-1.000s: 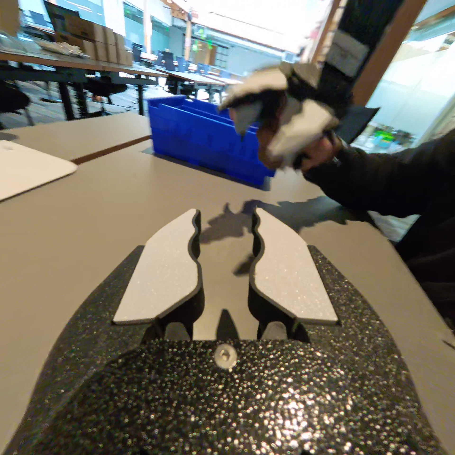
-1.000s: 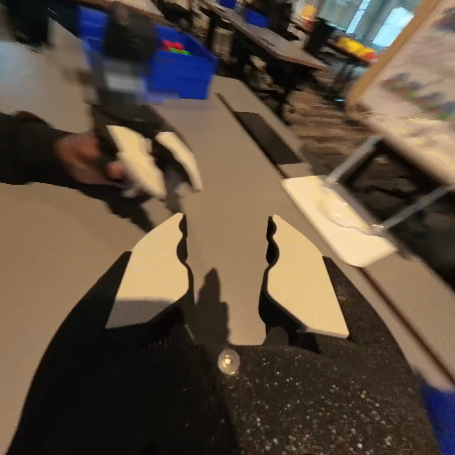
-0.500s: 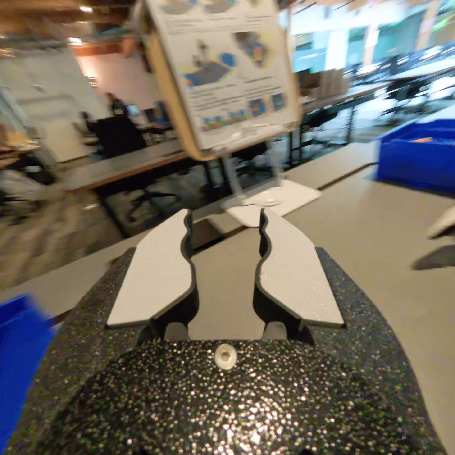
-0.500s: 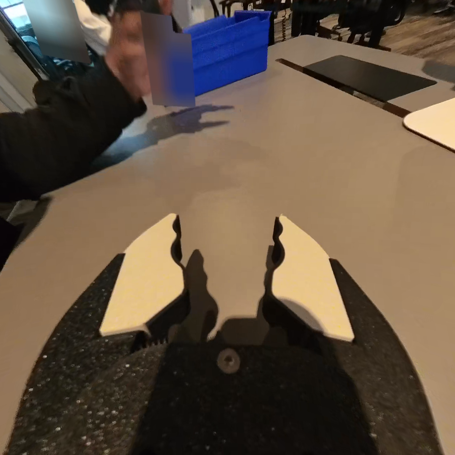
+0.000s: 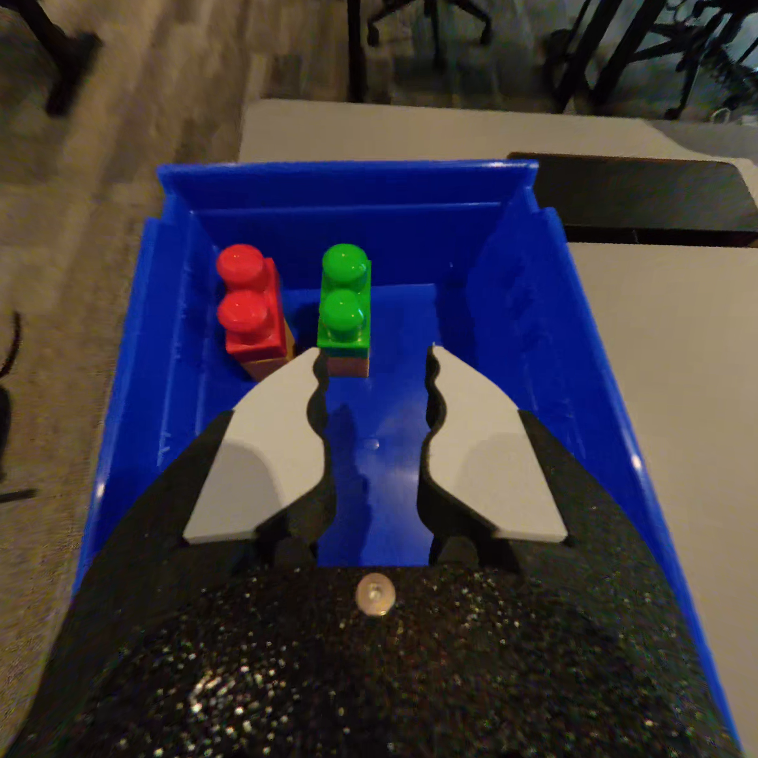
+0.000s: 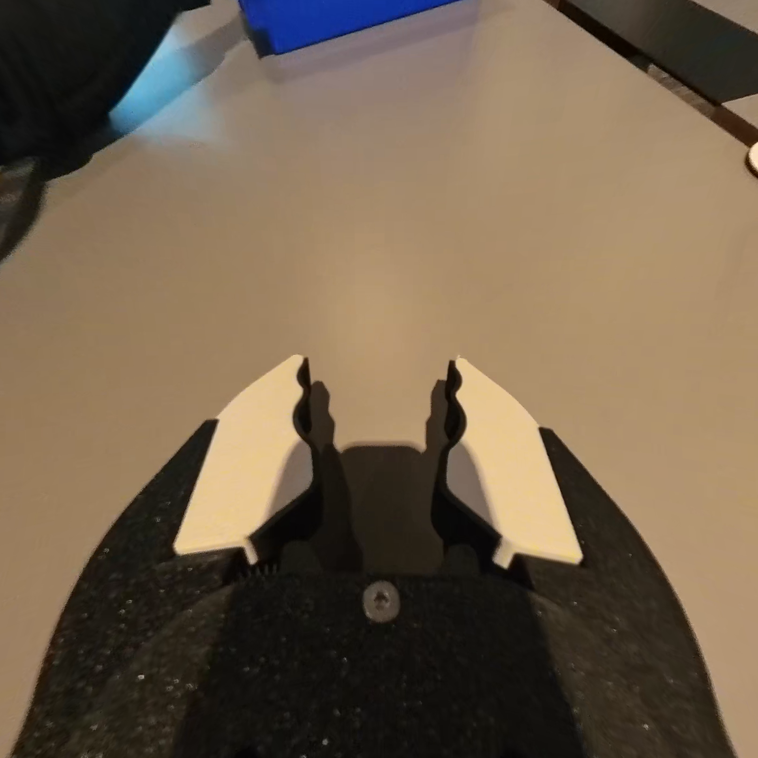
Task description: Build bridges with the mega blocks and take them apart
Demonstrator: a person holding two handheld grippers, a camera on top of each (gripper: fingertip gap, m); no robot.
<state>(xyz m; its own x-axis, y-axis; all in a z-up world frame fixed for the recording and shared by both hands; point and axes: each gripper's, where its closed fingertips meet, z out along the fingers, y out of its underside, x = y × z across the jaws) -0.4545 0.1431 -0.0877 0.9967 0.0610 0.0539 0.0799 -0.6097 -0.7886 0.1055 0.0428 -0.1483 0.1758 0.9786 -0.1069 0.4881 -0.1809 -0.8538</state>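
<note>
Left finger hides the red stack's base.

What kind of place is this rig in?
Probably an office or lab workspace: grey worktable, wheeled office-chair bases on wood-look floor, and a blue bin of toy blocks.

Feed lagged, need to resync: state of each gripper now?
Left gripper: open, empty, over the blue bin.
Right gripper: open, empty, above the table.
</note>
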